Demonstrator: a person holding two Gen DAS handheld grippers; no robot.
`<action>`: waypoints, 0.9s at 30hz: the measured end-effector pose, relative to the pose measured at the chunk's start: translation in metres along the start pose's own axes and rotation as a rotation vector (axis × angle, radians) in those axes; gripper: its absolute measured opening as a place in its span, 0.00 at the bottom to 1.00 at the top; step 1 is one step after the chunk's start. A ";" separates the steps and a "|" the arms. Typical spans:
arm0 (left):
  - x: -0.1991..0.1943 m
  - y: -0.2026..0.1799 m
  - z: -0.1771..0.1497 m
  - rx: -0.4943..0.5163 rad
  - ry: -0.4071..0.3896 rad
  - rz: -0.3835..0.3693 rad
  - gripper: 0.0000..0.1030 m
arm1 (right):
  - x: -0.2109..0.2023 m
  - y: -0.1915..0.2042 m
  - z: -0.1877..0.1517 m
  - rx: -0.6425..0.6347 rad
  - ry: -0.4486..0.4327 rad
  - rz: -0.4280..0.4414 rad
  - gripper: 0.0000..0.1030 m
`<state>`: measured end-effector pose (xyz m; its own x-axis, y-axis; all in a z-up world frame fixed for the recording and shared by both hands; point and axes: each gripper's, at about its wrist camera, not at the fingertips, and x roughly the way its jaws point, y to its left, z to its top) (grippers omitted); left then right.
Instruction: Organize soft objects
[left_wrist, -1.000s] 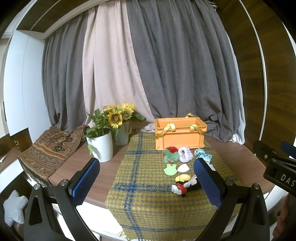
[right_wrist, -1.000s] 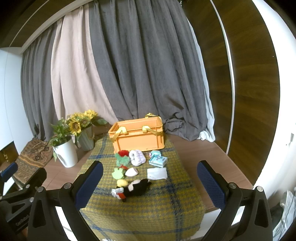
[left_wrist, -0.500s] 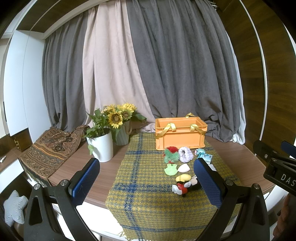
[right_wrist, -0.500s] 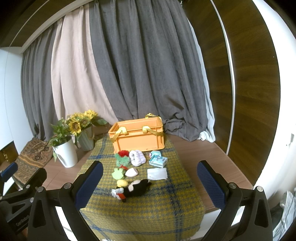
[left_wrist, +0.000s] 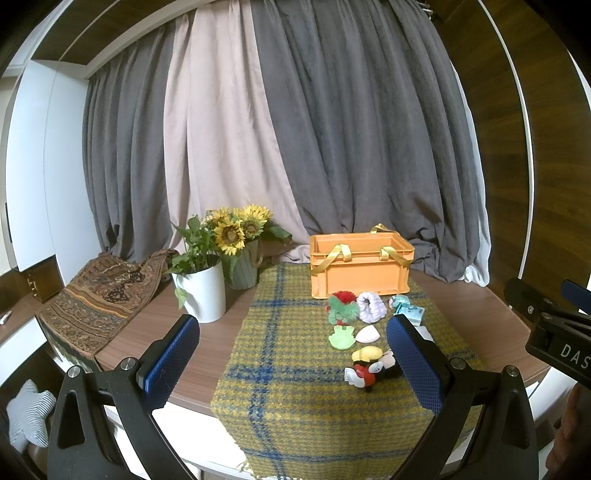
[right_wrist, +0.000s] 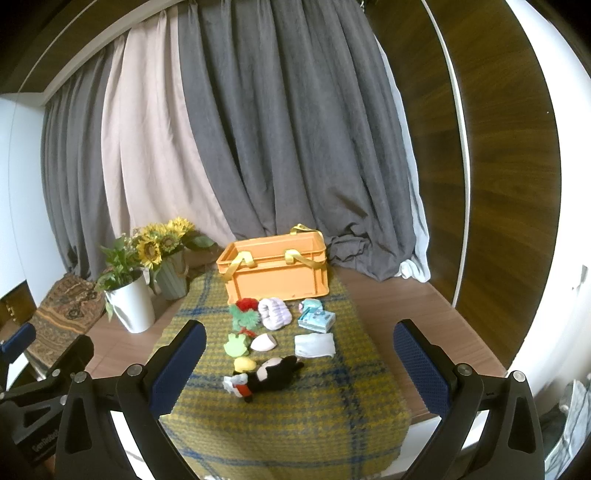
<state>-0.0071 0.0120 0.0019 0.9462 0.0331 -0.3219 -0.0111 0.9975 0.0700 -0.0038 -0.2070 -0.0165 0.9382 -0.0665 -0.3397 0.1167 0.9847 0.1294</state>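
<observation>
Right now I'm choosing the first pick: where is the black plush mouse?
In the right wrist view the black plush mouse lies on the plaid cloth nearest the camera, just in front of the yellow toy.

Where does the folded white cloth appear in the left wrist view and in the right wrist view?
Left wrist view: the folded white cloth is almost hidden; only a small white piece shows behind the right finger of the left gripper.
Right wrist view: the cloth lies in plain sight, right of centre, in front of the blue packet.
Shared landmark: the orange basket.
</observation>
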 end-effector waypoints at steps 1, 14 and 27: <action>0.000 0.000 0.000 0.000 0.001 0.000 1.00 | 0.000 0.000 0.001 0.000 0.001 0.002 1.00; 0.045 0.003 0.005 0.035 0.030 -0.056 1.00 | 0.031 0.010 0.000 0.043 0.042 -0.010 1.00; 0.160 0.015 0.016 0.148 0.120 -0.224 1.00 | 0.111 0.036 -0.009 0.163 0.131 -0.139 0.99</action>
<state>0.1495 0.0312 -0.0340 0.8745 -0.1713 -0.4537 0.2498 0.9610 0.1187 0.1013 -0.1773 -0.0575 0.8605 -0.1679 -0.4810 0.3027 0.9279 0.2177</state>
